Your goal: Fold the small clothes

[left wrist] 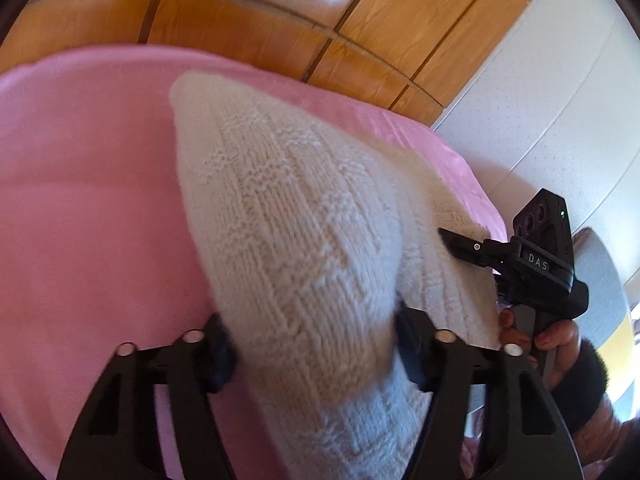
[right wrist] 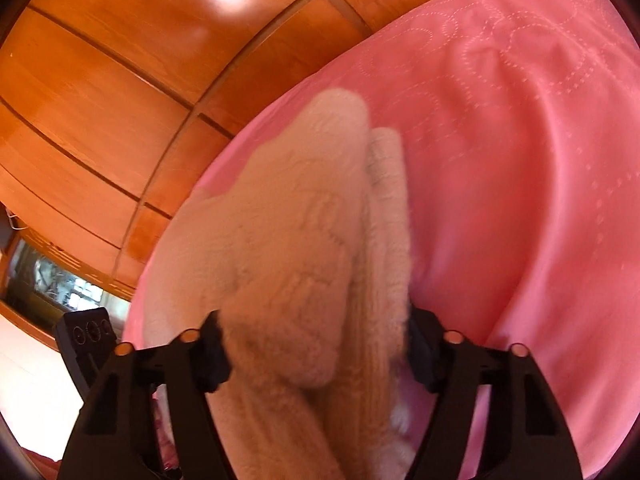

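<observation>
A cream knitted garment (left wrist: 288,240) hangs bunched over a pink bed cover (left wrist: 80,200). My left gripper (left wrist: 316,344) holds a thick fold of it between its fingers. My right gripper (left wrist: 452,242) shows in the left wrist view at the right, its fingers pinching the garment's far edge. In the right wrist view the same knit (right wrist: 296,248) fills the space between the right gripper's (right wrist: 316,344) fingers and drapes toward the pink cover (right wrist: 520,160). The fingertips of both grippers are partly buried in the cloth.
A wooden panelled wall (left wrist: 248,20) runs behind the bed. A white panel (left wrist: 552,100) stands at the right. The left gripper's body (right wrist: 86,336) shows at the lower left of the right wrist view. A hand in a dark cuff (left wrist: 568,356) holds the right gripper.
</observation>
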The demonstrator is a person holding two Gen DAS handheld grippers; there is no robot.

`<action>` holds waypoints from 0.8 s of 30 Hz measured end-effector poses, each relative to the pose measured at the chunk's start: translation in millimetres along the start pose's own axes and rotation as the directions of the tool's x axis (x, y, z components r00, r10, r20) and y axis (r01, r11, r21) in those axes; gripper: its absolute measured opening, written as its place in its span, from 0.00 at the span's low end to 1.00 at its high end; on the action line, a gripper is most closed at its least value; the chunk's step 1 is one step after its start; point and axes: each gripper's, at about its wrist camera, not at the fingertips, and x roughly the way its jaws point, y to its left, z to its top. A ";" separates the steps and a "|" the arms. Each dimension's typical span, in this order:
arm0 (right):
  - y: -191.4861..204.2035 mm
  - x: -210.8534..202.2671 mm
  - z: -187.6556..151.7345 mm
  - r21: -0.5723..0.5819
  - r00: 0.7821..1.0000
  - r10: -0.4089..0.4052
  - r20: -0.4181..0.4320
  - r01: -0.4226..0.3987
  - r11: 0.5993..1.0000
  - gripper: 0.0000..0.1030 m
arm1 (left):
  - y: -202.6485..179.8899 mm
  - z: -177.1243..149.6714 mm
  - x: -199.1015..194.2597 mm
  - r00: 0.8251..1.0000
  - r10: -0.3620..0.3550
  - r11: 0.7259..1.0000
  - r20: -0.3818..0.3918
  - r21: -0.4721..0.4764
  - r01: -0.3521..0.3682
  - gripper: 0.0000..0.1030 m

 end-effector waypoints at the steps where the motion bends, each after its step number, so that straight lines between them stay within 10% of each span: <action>1: 4.3 -2.0 -1.8 -0.013 1.000 -0.004 0.002 0.004 1.000 0.58 | -3.4 -0.5 -2.7 1.000 0.013 1.000 0.006 0.023 -0.013 0.54; 13: 86.5 1.0 -26.3 -0.209 0.998 0.053 0.019 -0.048 0.977 0.42 | -13.5 -0.4 -64.0 0.982 0.103 0.982 0.156 0.140 -0.126 0.48; 24: 150.7 47.2 -8.4 -0.316 0.988 0.141 0.062 -0.114 0.942 0.40 | 12.5 18.1 -95.9 0.908 0.247 0.922 0.338 0.205 -0.327 0.48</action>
